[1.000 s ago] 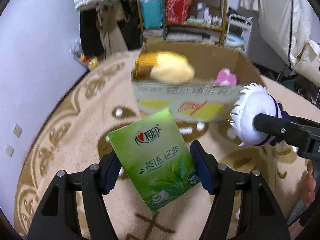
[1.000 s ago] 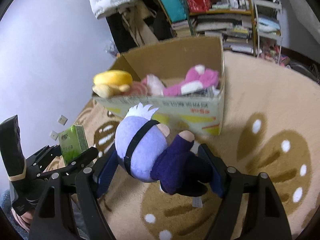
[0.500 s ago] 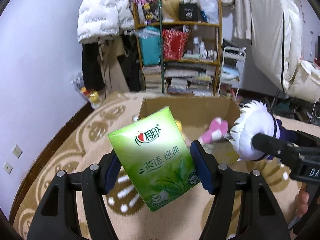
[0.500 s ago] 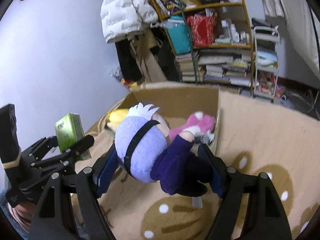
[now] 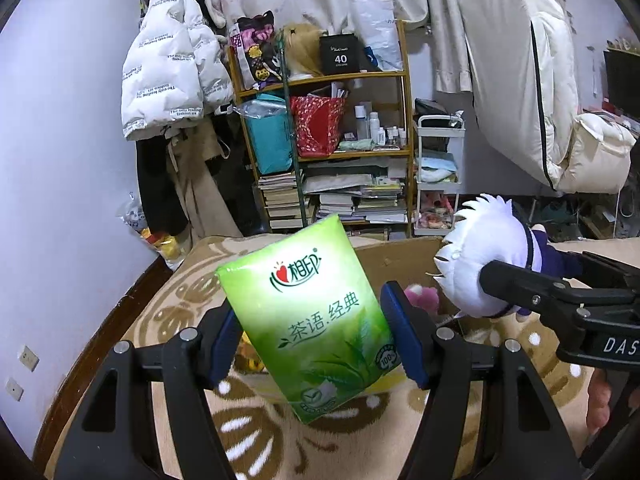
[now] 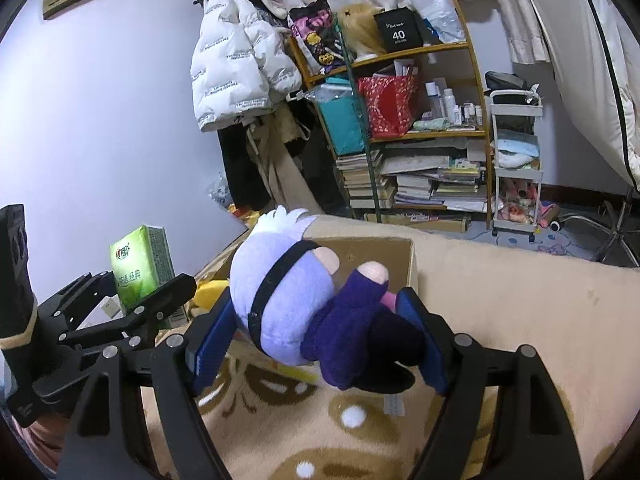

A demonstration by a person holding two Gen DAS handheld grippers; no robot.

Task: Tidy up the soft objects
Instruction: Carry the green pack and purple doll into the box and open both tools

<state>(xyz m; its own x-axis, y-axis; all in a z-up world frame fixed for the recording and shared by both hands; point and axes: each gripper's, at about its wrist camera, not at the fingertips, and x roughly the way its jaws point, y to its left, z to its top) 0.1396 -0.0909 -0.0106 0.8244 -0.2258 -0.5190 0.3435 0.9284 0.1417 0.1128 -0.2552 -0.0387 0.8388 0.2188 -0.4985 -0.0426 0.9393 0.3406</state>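
My left gripper is shut on a green tissue pack, held tilted above the rug. In the right wrist view the same pack shows at the left. My right gripper is shut on a plush doll with a pale lilac head, white hair and dark purple clothes; it also shows in the left wrist view, doll at the right. Behind both stands an open cardboard box holding a pink plush and a yellow plush.
A beige patterned rug covers the floor. A cluttered wooden shelf with books, a white trolley and hanging coats stand at the far wall. A person's hand shows at the right edge.
Both grippers have risen and tipped upward with their loads; the box has sunk lower in each view and the shelf and wall now fill the upper frames.
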